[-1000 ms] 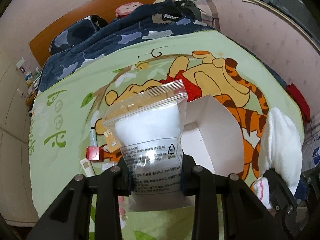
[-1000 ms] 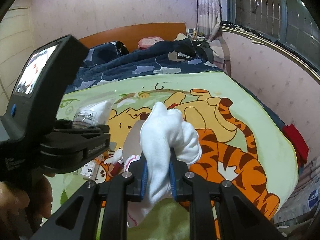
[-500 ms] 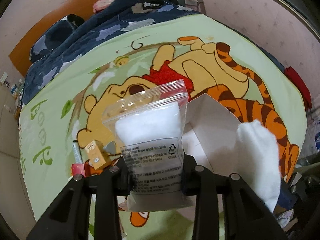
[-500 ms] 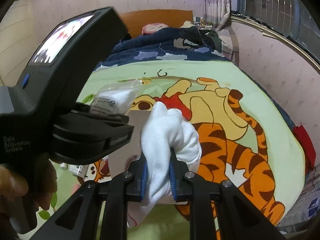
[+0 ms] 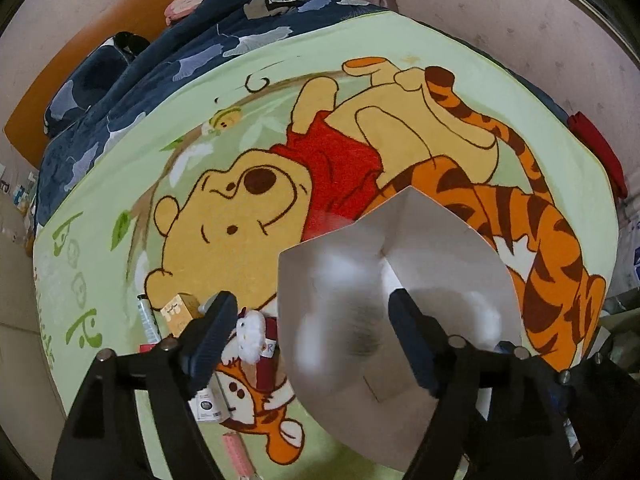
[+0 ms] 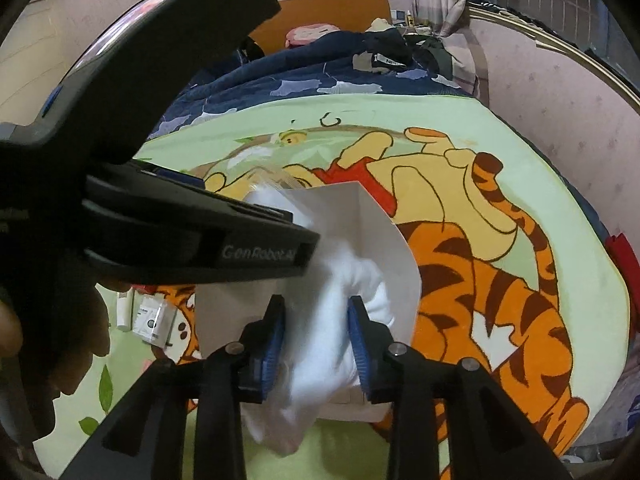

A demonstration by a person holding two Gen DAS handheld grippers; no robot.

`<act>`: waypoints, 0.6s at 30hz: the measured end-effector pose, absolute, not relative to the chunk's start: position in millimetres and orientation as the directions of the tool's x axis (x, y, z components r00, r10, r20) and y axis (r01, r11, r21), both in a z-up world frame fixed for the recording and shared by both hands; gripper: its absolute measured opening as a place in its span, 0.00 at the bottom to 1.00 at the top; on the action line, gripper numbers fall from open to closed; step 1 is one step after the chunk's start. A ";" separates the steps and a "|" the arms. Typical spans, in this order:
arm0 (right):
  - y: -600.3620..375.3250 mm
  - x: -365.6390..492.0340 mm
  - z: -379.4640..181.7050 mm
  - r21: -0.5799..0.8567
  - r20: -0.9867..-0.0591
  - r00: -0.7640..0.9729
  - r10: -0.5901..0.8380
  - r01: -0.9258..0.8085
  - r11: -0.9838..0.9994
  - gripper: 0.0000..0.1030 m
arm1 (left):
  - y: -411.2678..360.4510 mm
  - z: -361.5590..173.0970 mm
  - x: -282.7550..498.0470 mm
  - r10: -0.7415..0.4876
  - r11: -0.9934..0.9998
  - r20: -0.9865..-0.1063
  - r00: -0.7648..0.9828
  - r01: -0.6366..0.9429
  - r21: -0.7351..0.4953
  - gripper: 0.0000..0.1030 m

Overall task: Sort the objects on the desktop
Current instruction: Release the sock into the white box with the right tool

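While opening, left gripper [image 5: 310, 344] over blurred bag [image 5: 340, 300], right gripper [image 6: 316, 340] around cloth [image 6: 332, 320].

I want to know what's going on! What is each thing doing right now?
White box: open, on the blanket.
Plastic bag: let go, a blur falling over the box.
White cloth: between the right tool's pads.
Left tool: opening.
Right tool: opening.

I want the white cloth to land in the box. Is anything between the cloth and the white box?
Nothing visible blocks it. The white cloth sits between the opening pads of the right claw, directly over the open white box. The left claw, also opening, hovers over the same box beside it, with a blurred white bag dropping.
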State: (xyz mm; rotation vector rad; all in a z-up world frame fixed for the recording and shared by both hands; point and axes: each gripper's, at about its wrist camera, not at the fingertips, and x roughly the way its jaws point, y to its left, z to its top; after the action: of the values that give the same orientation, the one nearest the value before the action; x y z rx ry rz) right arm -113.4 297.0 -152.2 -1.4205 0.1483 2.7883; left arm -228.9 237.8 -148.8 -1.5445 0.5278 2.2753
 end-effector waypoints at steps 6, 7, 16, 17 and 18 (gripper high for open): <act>300.9 -109.6 -143.0 0.081 -0.795 -0.607 -0.026 -0.064 -0.995 0.31 | 240.1 -146.3 -228.4 0.067 -0.866 -0.937 -0.342 -0.487 0.116 0.83; 301.4 -107.9 -140.1 0.081 -0.791 -0.612 -0.023 -0.067 -0.994 0.31 | 240.2 -145.5 -228.0 0.066 -0.865 -0.938 -0.342 -0.488 0.117 0.83; 291.5 -68.6 -95.2 0.094 -0.733 -0.680 -0.020 -0.073 -0.993 0.31 | 202.4 -100.2 -201.1 0.097 -0.906 -0.904 -0.416 -0.414 0.093 0.83; 287.1 -63.0 -90.6 0.096 -0.729 -0.684 -0.024 -0.068 -0.993 0.32 | 193.7 -94.4 -195.0 0.092 -0.914 -0.901 -0.424 -0.395 0.092 0.83; 282.6 -57.5 -86.0 0.098 -0.725 -0.688 -0.028 -0.064 -0.993 0.32 | 184.9 -88.7 -188.8 0.088 -0.922 -0.898 -0.432 -0.377 0.091 0.83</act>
State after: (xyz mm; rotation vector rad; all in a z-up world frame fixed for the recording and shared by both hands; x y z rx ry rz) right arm -57.5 282.6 -86.0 -1.2330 0.1803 2.8626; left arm -188.8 184.9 -88.7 -1.4867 0.4062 2.4116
